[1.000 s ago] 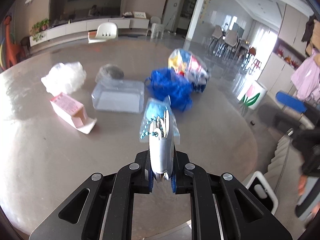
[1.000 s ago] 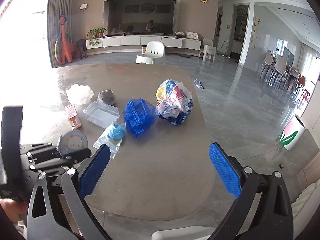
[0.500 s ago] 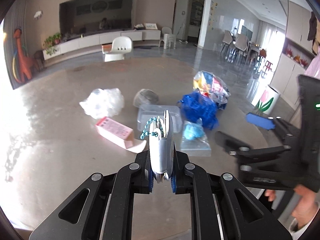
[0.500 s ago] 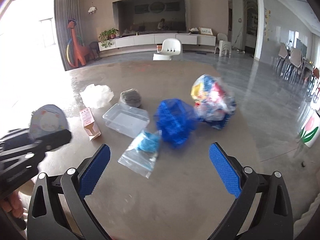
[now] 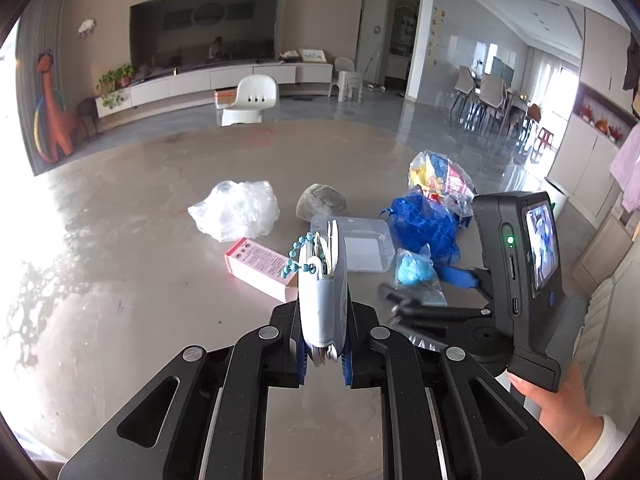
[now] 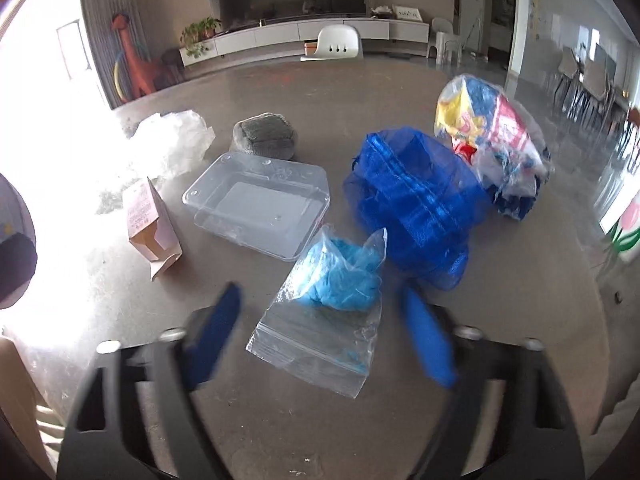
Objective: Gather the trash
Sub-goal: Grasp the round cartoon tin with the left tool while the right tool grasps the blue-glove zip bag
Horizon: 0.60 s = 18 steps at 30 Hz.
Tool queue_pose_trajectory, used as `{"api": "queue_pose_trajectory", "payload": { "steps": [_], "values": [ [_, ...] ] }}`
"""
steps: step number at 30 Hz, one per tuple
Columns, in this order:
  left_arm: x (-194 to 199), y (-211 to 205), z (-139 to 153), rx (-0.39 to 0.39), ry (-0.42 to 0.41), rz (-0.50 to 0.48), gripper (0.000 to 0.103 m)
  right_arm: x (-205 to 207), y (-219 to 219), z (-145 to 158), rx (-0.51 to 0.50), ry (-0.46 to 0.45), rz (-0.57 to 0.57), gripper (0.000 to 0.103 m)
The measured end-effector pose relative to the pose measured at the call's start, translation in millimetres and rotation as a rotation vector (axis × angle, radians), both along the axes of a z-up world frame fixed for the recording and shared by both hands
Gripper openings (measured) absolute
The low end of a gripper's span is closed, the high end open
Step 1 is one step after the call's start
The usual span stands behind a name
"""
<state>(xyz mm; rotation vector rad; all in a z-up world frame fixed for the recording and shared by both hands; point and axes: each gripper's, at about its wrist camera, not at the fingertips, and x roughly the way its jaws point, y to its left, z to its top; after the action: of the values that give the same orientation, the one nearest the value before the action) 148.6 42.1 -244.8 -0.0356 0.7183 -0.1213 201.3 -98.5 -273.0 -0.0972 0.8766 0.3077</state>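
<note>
The left tongs (image 5: 324, 354) are pinching a flat pale-grey pouch (image 5: 322, 300) with a teal bead chain upright above the tabletop (image 5: 120, 280). The right tongs (image 6: 320, 338) are gaping wide, their blue pads blurred, straddling the near end of a clear zip bag (image 6: 324, 320) of blue material lying flat. Beyond it are sitting a clear plastic box (image 6: 258, 202), a pink carton (image 6: 146, 220), a blue mesh bag (image 6: 412, 200), a colourful wrapper bag (image 6: 492, 140), a grey scouring pad (image 6: 264, 136) and crumpled clear plastic (image 6: 172, 140).

Blown-out left glare, seemingly motion-blurred jaws
</note>
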Motion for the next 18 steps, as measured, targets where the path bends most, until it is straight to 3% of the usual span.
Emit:
{"api": "queue_pose_trajectory", "payload": {
  "steps": [1, 2, 10, 18],
  "values": [
    [0, 0, 0, -0.005, 0.003, -0.001, 0.012, 0, 0, 1, 0.010, 0.006, 0.004, 0.043],
    [-1, 0, 0, -0.010, 0.003, -0.002, 0.012, -2, -2, 2, 0.031, 0.015, 0.010, 0.042],
    [-9, -18, 9, -0.017, -0.013, -0.049, 0.012, -56, -28, 54, 0.025, -0.119, 0.008, 0.041],
    [-30, -80, 24, -0.042, -0.033, -0.204, 0.012, -126, -91, 116, -0.008, -0.245, -0.087, 0.041]
  ]
}}
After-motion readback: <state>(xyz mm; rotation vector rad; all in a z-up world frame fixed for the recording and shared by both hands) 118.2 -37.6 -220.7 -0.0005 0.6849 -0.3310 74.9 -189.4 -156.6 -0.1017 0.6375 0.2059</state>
